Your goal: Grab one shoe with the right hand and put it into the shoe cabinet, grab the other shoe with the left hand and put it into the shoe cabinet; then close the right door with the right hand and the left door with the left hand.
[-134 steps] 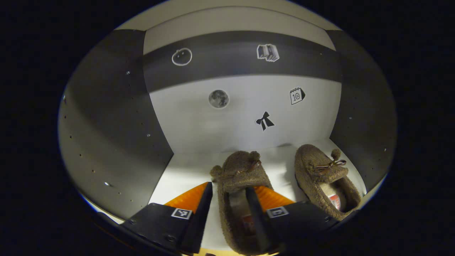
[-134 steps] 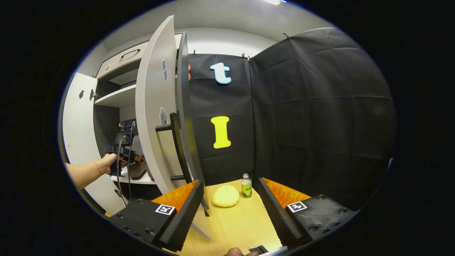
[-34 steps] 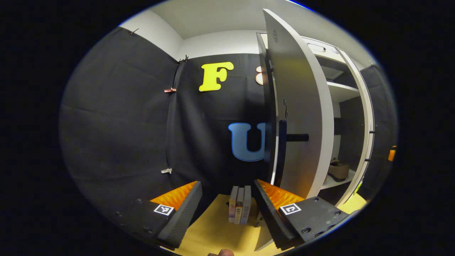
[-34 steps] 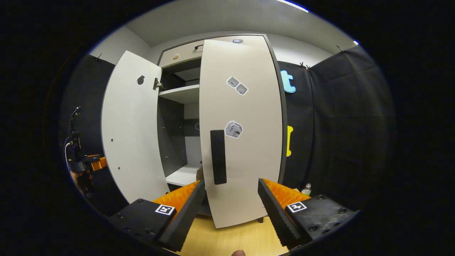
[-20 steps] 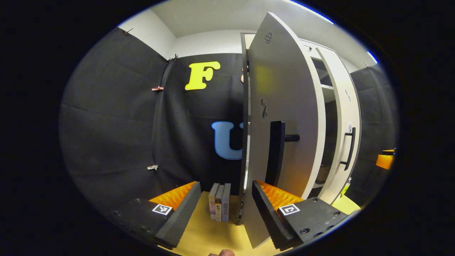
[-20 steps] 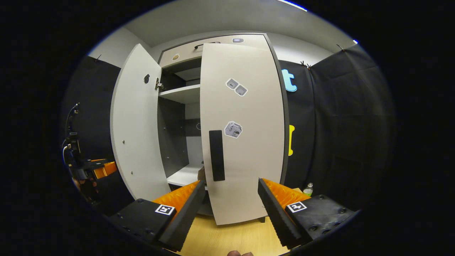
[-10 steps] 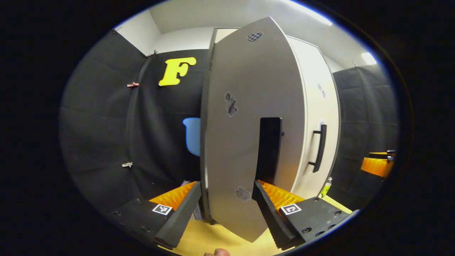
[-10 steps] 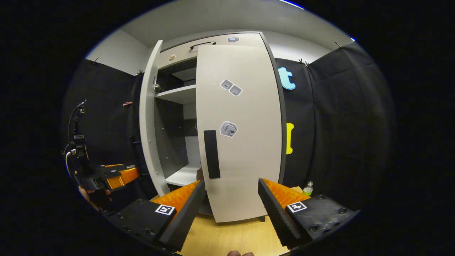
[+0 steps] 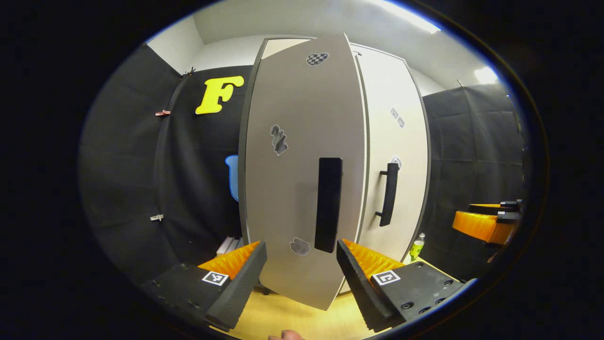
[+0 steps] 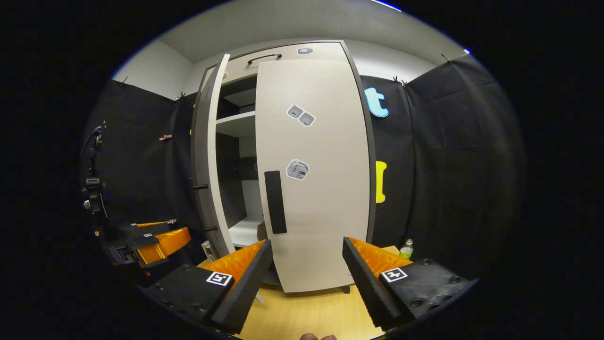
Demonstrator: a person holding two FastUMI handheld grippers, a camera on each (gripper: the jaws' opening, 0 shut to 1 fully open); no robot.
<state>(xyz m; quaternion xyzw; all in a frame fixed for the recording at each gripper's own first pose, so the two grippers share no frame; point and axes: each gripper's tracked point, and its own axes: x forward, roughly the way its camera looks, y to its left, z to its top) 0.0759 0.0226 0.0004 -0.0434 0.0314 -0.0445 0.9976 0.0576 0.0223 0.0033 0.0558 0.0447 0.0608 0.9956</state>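
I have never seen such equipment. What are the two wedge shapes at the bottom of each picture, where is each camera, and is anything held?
A person holds a two-finger gripper in each hand, with a camera on each looking along its fingers. The wedges are those fingers. In the left gripper view the left gripper faces the left door, almost closed. In the right gripper view the right gripper faces the closed right door; the left door stands ajar. A small bottle stands on the wooden surface. Both grippers are open, holding nothing.
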